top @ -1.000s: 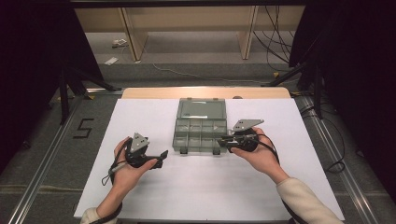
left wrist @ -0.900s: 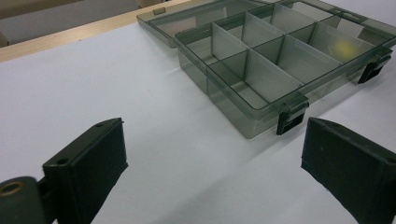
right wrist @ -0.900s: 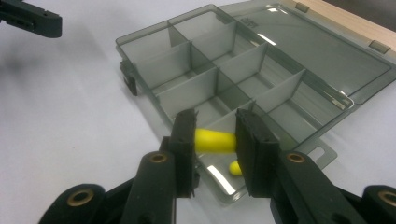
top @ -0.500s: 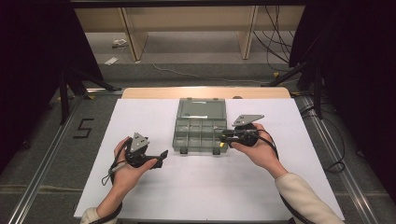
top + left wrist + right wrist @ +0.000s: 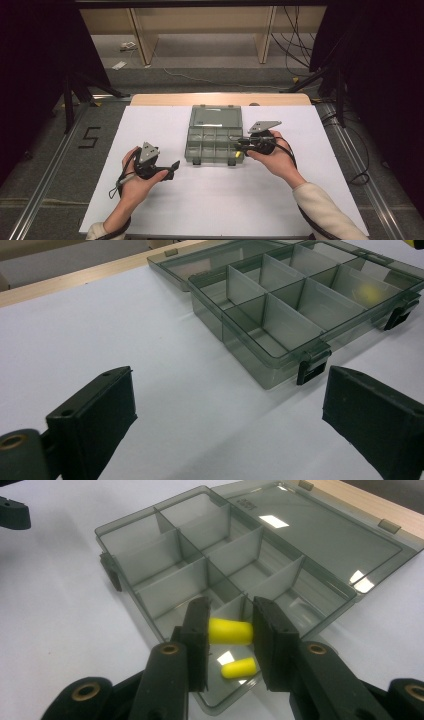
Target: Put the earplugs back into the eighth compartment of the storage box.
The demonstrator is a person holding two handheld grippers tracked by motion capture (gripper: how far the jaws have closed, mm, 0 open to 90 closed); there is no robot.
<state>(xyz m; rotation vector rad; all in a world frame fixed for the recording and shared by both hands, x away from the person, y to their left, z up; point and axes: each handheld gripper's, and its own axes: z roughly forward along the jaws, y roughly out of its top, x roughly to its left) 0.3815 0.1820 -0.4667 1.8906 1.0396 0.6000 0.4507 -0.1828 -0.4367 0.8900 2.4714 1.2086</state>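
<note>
A white sheet (image 5: 215, 200) covers the worktop, its wooden far edge bare. Near the middle of that far edge lies a smoky-grey clear plastic compartment box (image 5: 200, 565), lid folded flat behind it. The right gripper (image 5: 231, 632) is clamped end to end on a short yellow foam earplug (image 5: 230, 631), rounded and smooth, over the box's near right corner compartment, where a second yellow earplug (image 5: 239, 668) lies. The left gripper (image 5: 227, 422), jaws wide apart and empty, rests on the sheet just left of the box.
</note>
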